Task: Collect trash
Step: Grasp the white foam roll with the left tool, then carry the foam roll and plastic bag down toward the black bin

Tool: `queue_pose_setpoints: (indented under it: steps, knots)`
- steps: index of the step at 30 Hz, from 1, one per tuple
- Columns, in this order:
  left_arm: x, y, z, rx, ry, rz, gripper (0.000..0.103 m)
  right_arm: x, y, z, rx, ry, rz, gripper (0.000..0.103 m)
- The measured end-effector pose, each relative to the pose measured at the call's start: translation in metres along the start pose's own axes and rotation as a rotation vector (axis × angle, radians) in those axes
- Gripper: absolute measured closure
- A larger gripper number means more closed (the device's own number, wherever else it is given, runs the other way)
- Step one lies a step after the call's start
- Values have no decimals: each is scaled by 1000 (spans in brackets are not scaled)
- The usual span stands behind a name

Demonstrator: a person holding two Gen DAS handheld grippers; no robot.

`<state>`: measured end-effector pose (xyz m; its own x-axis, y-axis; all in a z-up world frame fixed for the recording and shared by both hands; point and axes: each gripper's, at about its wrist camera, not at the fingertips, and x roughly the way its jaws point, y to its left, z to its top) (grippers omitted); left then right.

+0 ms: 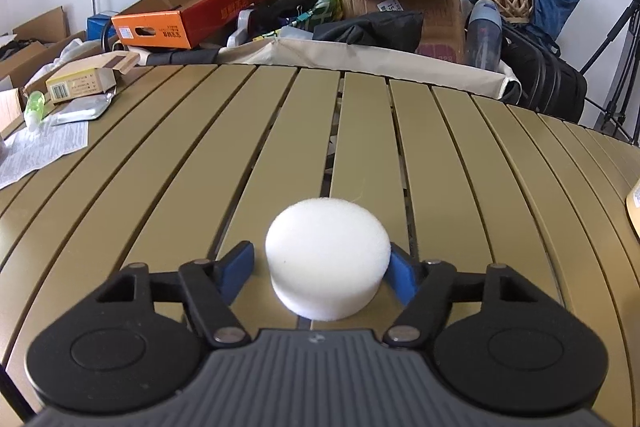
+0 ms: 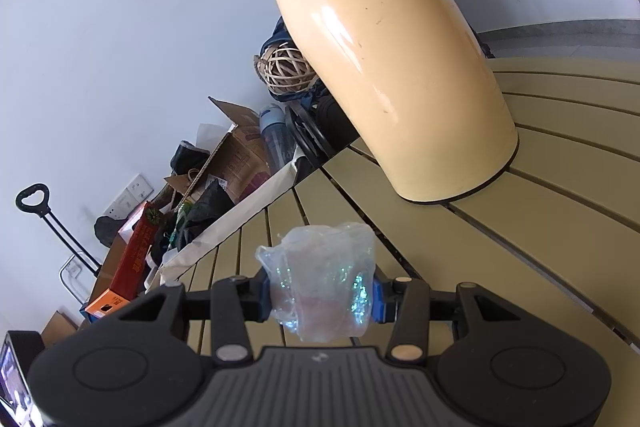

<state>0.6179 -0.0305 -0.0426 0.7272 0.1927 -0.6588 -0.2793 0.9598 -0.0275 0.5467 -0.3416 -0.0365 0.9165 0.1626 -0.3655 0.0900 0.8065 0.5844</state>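
While my right tool (image 2: 324,297) is clamping crumpled plastic wrap (image 2: 320,279), I am closing my half-open left tool (image 1: 322,267) around the foam puck (image 1: 326,259); next comes squeezing and lifting.

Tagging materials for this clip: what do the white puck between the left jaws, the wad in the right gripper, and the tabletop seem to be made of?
White puck: likely soft foam or sponge, matte, with a fuzzy porous surface.
Wad: thin clear plastic film, crumpled, glossy with iridescent glints.
Tabletop: olive-tan slats with gaps, smooth satin finish; painted metal or plastic, cannot tell which.
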Motion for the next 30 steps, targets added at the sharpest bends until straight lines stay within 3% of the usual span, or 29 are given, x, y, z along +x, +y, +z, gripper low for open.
queue_pose_setpoints:
  steps: [2, 6, 19, 30]
  knots:
    - [0, -1, 0, 6, -4, -4, 43, 0, 1, 0, -2, 0, 3, 60]
    - [-5, -2, -1, 13, -32, -8, 45, 0, 1, -1, -9, 6, 7, 60]
    - [-56, -5, -6, 89, -112, -27, 45, -17, 20, -4, -74, 30, 22, 60]
    - [-120, 18, -17, 91, -160, -53, 46, -63, 56, -10, -177, 29, 36, 60]
